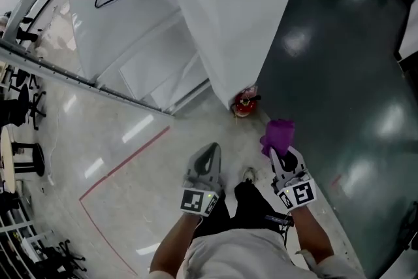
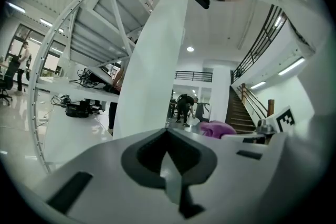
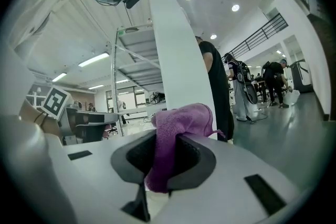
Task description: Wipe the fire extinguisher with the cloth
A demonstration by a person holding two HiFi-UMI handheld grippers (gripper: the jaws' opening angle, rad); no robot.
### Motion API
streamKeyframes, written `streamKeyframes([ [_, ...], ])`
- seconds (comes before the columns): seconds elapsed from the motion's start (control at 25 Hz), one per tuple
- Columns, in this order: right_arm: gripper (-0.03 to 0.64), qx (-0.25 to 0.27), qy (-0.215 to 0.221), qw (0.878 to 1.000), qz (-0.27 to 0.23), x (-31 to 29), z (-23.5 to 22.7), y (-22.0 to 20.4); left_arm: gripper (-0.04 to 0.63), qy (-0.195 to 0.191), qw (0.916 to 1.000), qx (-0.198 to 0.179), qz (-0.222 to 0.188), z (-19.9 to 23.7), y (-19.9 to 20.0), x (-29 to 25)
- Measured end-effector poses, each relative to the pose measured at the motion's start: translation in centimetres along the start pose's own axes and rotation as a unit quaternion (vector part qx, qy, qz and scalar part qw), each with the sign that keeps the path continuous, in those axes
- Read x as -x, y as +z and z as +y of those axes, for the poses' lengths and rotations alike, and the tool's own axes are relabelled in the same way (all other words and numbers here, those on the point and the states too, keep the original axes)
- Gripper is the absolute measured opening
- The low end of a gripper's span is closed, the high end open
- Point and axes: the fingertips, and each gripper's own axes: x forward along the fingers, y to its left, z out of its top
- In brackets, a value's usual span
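A small red fire extinguisher (image 1: 245,103) stands on the floor at the foot of a white pillar (image 1: 228,16), ahead of both grippers. My right gripper (image 1: 282,155) is shut on a purple cloth (image 1: 278,134), which bunches out past its tips, a short way short of the extinguisher. In the right gripper view the cloth (image 3: 181,118) is pinched between the jaws of the gripper (image 3: 167,139) and hangs down. My left gripper (image 1: 208,155) is beside it, shut and empty. In the left gripper view the gripper's (image 2: 167,132) jaws meet, with the cloth (image 2: 214,128) off to the right.
White tables (image 1: 124,3) with cables stand behind the pillar at the left. A red tape line (image 1: 124,166) marks the pale floor. Dark green floor (image 1: 339,75) spreads to the right. Chairs (image 1: 26,101) line the left edge. Other people (image 3: 239,89) and a staircase (image 2: 241,110) are farther off.
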Motion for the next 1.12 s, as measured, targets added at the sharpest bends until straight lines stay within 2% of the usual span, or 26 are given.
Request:
streamKeyframes([
  [0.16,0.061,0.007,-0.001,1.000,0.006,-2.8,-1.8,-2.4,0.006,-0.004,0.9999,0.010,0.004,1.3,-2.7,-2.2],
  [0.24,0.061,0.003,0.000,1.000,0.010,-4.6,-2.6,-4.9,0.006,-0.013,0.9997,0.018,0.003,2.2,-4.8,-3.6],
  [0.4,0.061,0.008,-0.005,1.000,0.021,-7.8,-3.9,-12.2,0.006,-0.022,0.9995,0.024,-0.006,4.0,-10.9,-5.6],
  [0.52,0.061,0.016,-0.010,0.999,0.037,-8.6,-4.6,-17.1,0.006,-0.025,0.9985,0.049,0.001,5.0,-15.2,-5.6],
  [0.72,0.061,0.028,-0.018,0.998,0.056,-11.5,-6.3,-25.8,0.006,-0.029,0.9976,0.061,0.010,8.6,-24.3,-7.1],
  [0.92,0.061,0.051,-0.025,0.997,0.061,-14.4,-8.6,-31.9,0.005,-0.059,0.9973,0.045,0.005,9.9,-30.3,-9.9],
  [1.12,0.061,0.055,-0.063,0.995,0.061,-16.5,-12.5,-39.6,0.005,-0.085,0.9956,0.040,-0.004,10.1,-35.5,-12.2],
])
